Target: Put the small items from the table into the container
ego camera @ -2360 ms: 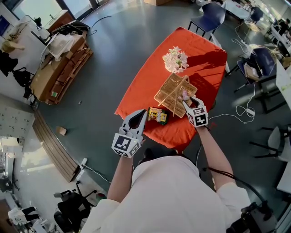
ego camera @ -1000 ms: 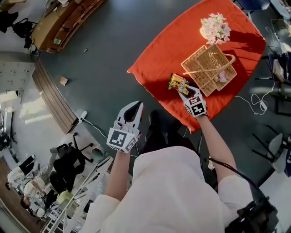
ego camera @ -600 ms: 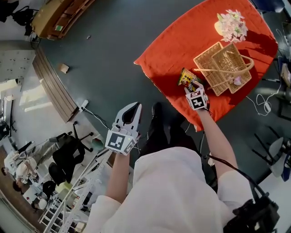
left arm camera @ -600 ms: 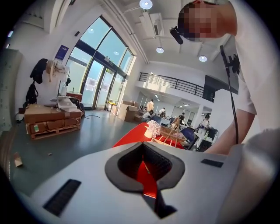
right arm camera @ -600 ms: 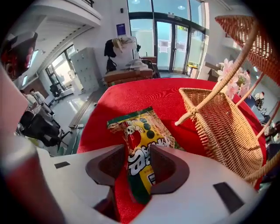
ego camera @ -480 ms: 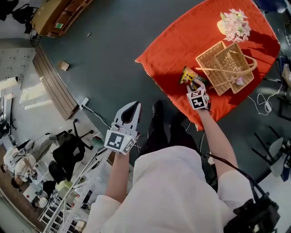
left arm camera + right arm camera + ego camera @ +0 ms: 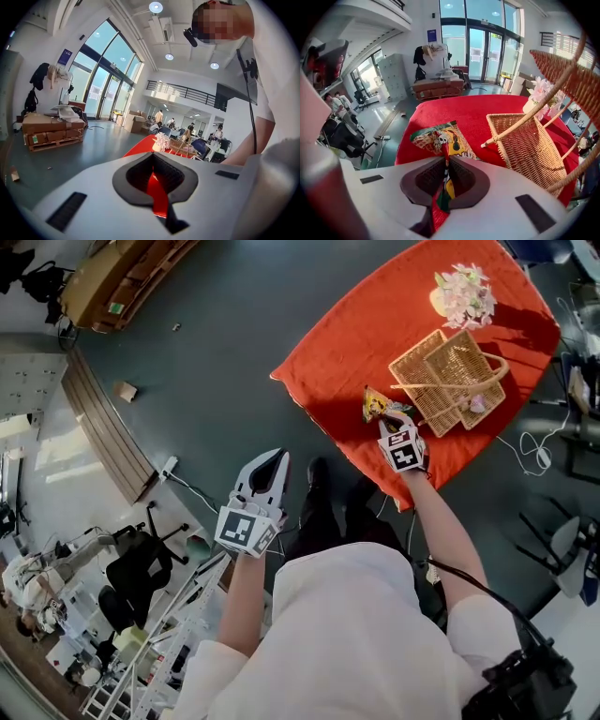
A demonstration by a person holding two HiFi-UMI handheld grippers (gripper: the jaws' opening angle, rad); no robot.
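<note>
L gripper (image 7: 273, 457): held off the table, over the floor. Jaws are seen together, with nothing between them.

R gripper (image 7: 394, 420): pointed steeply down over the near edge of the red tablecloth (image 7: 347, 334). Jaws are closing and the snack packet (image 7: 440, 138) is pinched between the pads, printed end sticking out ahead of the tips.

Wicker basket (image 7: 441, 390): noted just right of R gripper, slightly beyond it, with a small pink item (image 7: 478, 404) inside.

Flowers (image 7: 461, 294): noted beyond the basket.
</note>
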